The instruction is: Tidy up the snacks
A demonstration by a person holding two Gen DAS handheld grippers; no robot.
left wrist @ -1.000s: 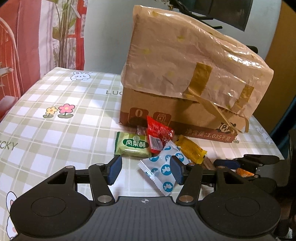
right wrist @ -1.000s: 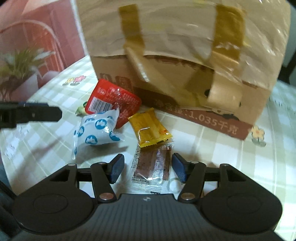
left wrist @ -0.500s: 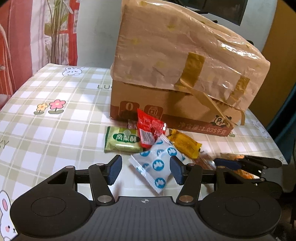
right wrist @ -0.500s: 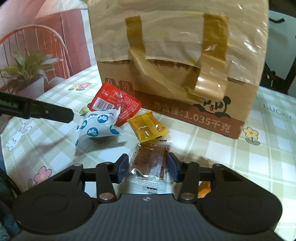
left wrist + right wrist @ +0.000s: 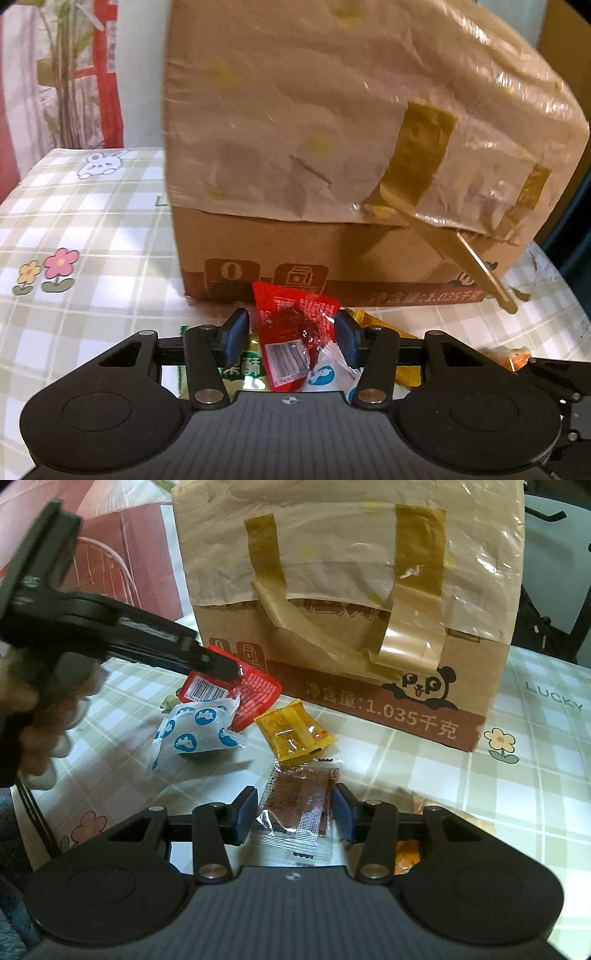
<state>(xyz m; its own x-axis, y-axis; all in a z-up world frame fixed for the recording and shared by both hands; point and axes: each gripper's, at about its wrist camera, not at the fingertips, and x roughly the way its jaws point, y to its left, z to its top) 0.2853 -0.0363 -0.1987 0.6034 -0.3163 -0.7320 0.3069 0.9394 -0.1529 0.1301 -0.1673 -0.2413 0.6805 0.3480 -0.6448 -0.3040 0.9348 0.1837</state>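
Note:
My left gripper (image 5: 291, 334) stands around a red snack packet (image 5: 293, 343), its pads touching the packet's sides; the packet also shows in the right wrist view (image 5: 240, 690) with the left gripper's fingertip on it. A white packet with blue dots (image 5: 195, 734), a yellow packet (image 5: 295, 731) and a green packet (image 5: 243, 369) lie near it. My right gripper (image 5: 293, 812) straddles a clear packet with a brown snack (image 5: 299, 805), pads close to its edges.
A large taped cardboard box (image 5: 351, 602) stands just behind the snacks on the checked tablecloth (image 5: 74, 236). An orange packet (image 5: 406, 856) lies under my right gripper's right finger. The table edge is at the left in the right wrist view.
My left gripper moved forward past the white packet and narrowed onto the red packet. My right gripper stayed over the brown snack packet and narrowed a little.

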